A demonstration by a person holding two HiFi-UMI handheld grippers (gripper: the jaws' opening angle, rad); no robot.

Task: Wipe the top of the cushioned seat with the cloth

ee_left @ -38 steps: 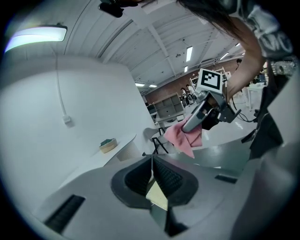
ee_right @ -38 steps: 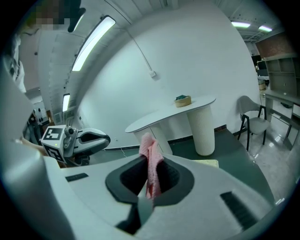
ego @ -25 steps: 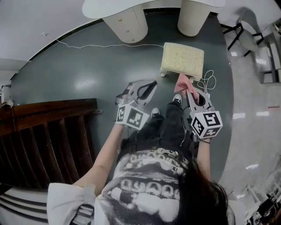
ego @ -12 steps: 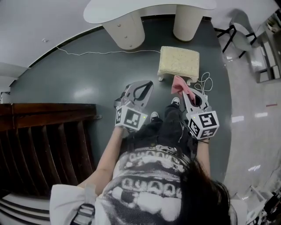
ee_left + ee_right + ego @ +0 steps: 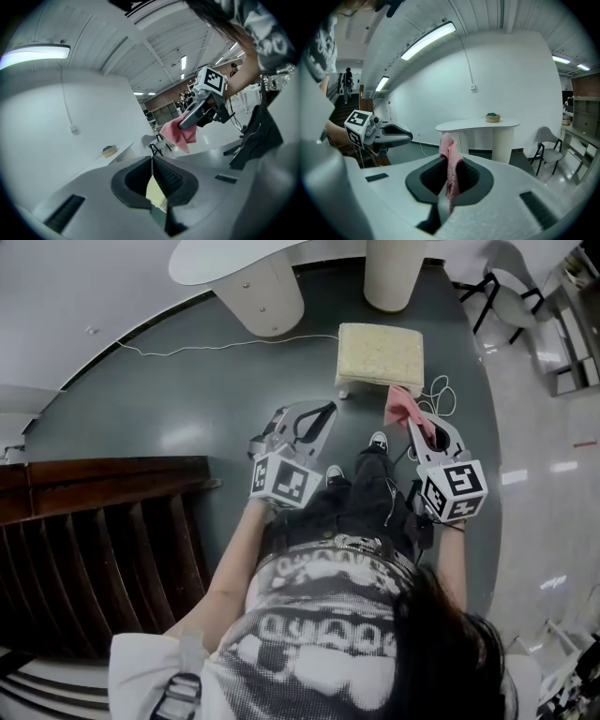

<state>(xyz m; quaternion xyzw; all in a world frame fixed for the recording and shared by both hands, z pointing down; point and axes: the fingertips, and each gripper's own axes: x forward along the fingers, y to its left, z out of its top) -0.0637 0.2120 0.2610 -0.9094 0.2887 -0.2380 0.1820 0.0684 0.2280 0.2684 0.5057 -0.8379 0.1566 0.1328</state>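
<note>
Right gripper point(image 5: 449, 164) — jaws closed on the pink cloth point(image 5: 447, 143), which stands up between them in a bunched fold. Left gripper point(image 5: 152, 159): jaws pressed together, tips meeting, nothing held. The cream cushioned seat point(image 5: 380, 355) stands on the dark grey floor point(image 5: 169, 399) ahead of the person's shoes point(image 5: 378, 442), just short of the white table's pedestals point(image 5: 267, 292). In the head view the cloth hangs by the seat's near right corner — contact cannot be judged. The left gripper sits nearer the person and to the left of the seat, apart from it.
</note>
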